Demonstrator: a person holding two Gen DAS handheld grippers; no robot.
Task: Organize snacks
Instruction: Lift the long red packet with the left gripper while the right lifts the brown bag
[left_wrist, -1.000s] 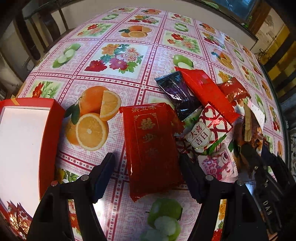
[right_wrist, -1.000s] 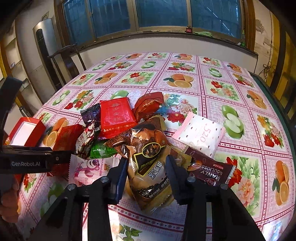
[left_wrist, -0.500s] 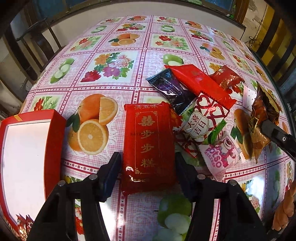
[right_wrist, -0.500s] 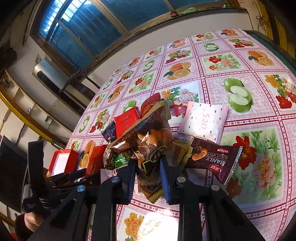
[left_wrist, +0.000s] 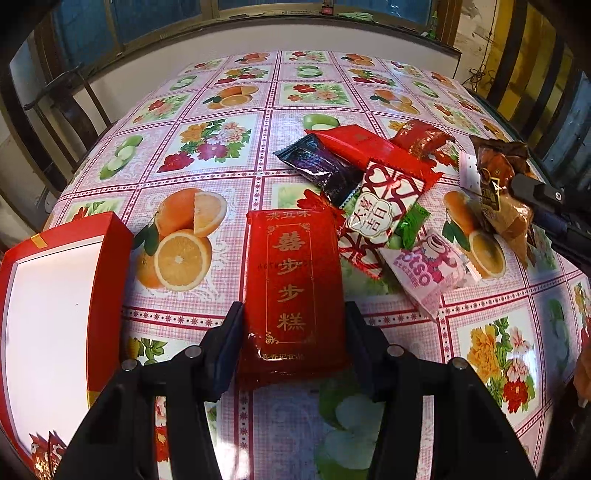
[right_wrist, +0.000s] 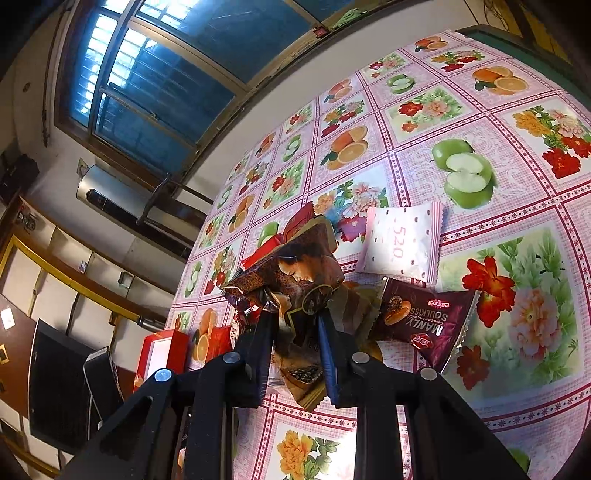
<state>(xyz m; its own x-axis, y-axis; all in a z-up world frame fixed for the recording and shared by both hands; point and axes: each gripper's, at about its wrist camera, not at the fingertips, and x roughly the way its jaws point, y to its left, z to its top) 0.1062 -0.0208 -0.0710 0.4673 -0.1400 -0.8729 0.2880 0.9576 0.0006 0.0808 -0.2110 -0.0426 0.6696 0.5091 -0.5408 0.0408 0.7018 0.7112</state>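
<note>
The left tool has its jaws closed in on a flat red packet with gold characters, one pad against each long edge near the packet's near end; the jaws have just been closing, with the packet between them. The packet lies flat on the bench, which wears a pink oilcloth printed with oranges, apples and flowers. To its left, at the bench's edge, stands an open red box with a white inside, well apart from the packet.

Just to the right of the red packet sits the heap of snacks: a white-and-red wrapper with a lattice pattern, a pink pouch touching it on the near side, a dark purple sachet and a long red packet behind, and a small red foil sweet at the far end.

The right tool grips a crumpled brown bag printed with a woman's portrait, squeezed between its two fingers and held tilted above the pile; these jaws too have just been closing on it. In the left wrist view the same bag hangs at the right edge of the heap. Beside it on the oilcloth lie a white dotted pouch marked 520 and a maroon Manly Soulkiss wrapper, the two nearly touching. The red box shows far off to the left.
</note>
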